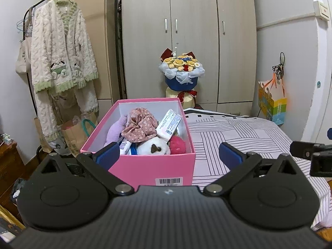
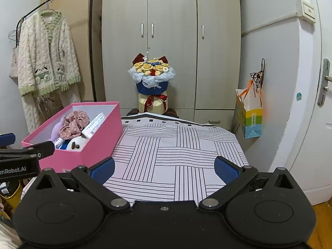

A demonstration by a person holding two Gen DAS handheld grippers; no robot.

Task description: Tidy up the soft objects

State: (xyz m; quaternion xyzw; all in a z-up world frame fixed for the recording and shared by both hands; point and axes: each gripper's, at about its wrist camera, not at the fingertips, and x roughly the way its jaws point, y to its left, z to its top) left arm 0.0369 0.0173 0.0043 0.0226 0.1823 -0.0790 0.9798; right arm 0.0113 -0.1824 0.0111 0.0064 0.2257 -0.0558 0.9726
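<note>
Soft objects fill the open pink cardboard box (image 1: 145, 166), which sits on the bed covered with a white sheet printed with black line blocks (image 1: 238, 137). From my left wrist camera, the box is straight ahead and close, at the bed's left side. Inside I see a pink floral fabric scrunchie (image 1: 139, 127) on top, a lilac plush piece (image 1: 115, 130) to its left, a white plush toy with a dark nose (image 1: 153, 147) at the front, and a round magenta fluffy ball (image 1: 178, 144) to that toy's right. A white labelled packet (image 1: 169, 123) leans against the box's right wall. My left claw (image 1: 169, 155) hangs with its blue-padded fingers (image 1: 109, 154) spread wide apart, holding nothing. Part of the other gripper shows at the right edge.

From my right wrist camera, the same box (image 2: 99, 139) lies to the left, and the striped sheet (image 2: 176, 151) stretches ahead. My right claw (image 2: 165, 169) is likewise spread wide and holds nothing, poised over the sheet. Beyond the bed stands a bouquet of yellow fabric roses in blue wrap (image 2: 151, 76), in front of a grey three-door wardrobe (image 2: 172, 41). A cream and green fluffy robe (image 2: 46, 54) hangs on a rack at left.
</note>
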